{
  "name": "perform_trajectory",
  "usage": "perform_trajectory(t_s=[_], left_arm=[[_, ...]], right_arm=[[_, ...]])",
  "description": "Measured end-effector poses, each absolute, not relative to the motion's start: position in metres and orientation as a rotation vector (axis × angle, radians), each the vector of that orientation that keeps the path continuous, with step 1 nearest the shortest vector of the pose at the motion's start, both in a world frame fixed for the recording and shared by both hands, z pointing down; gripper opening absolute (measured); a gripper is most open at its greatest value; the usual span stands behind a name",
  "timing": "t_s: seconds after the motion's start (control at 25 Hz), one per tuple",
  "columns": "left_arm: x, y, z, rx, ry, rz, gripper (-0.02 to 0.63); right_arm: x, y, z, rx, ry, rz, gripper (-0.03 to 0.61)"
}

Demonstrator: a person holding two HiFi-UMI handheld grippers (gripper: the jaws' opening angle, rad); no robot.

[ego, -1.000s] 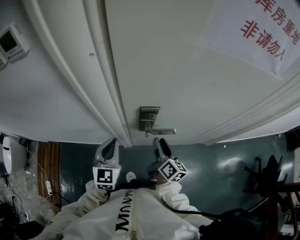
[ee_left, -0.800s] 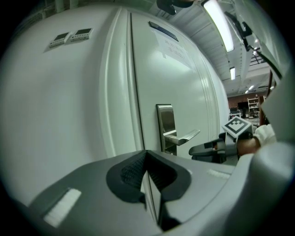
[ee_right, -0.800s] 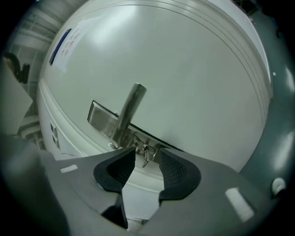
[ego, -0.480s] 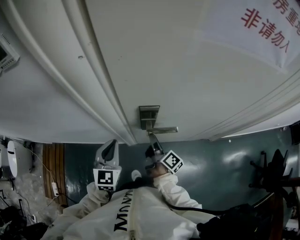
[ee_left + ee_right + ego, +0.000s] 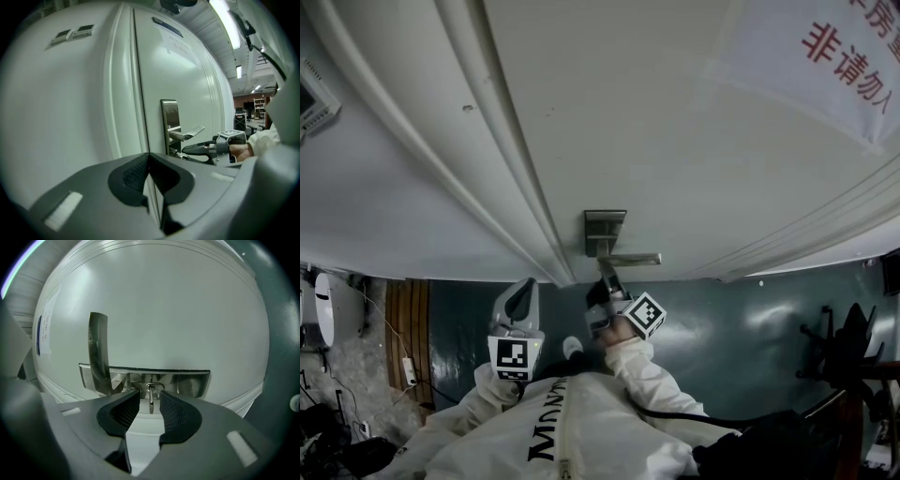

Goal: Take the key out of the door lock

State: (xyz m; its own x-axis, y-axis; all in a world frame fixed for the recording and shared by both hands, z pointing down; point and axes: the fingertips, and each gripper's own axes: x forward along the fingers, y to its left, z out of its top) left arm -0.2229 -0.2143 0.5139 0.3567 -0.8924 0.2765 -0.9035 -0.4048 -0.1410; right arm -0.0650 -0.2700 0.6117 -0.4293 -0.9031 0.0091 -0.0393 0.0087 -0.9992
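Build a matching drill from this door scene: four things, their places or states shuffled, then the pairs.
1 key
2 left gripper
3 lever handle
4 paper notice

A jaws together, empty
B red characters, upper right of the door
C in the lock plate, between the right gripper's open jaws
D silver, just above the key

Pairs: 1-C, 2-A, 3-D, 4-B.
The right gripper's jaws have just been closing around the key without pinching it yet.

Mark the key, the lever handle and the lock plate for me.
key (image 5: pixel 150 401): right gripper view, its exposed head.
lever handle (image 5: pixel 97 345): right gripper view, mid-lever.
lock plate (image 5: pixel 187 382): right gripper view, bare right part.
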Motion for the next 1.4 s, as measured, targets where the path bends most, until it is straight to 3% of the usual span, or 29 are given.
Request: perform_trajectory(t_s=[0.52,0.72,1.4], left_arm=[[-0.221,-0.214,0.513,2.555,-1.697,0.480,0.000],[-0.221,-0.212,0.513,2.555,-1.697,0.476,0.000],[-0.221,-0.202,0.510,2.561,-1.701,0.471,0.000]], right_arm=[[-0.070,-0.286,0.608,-0.890,1.510,-1.528,0.082],[-0.070,-0.285,0.611,-0.905,1.496,-1.543,0.012],[-0.070,-0.282,0.615,-0.934,1.473,-1.567,0.023]])
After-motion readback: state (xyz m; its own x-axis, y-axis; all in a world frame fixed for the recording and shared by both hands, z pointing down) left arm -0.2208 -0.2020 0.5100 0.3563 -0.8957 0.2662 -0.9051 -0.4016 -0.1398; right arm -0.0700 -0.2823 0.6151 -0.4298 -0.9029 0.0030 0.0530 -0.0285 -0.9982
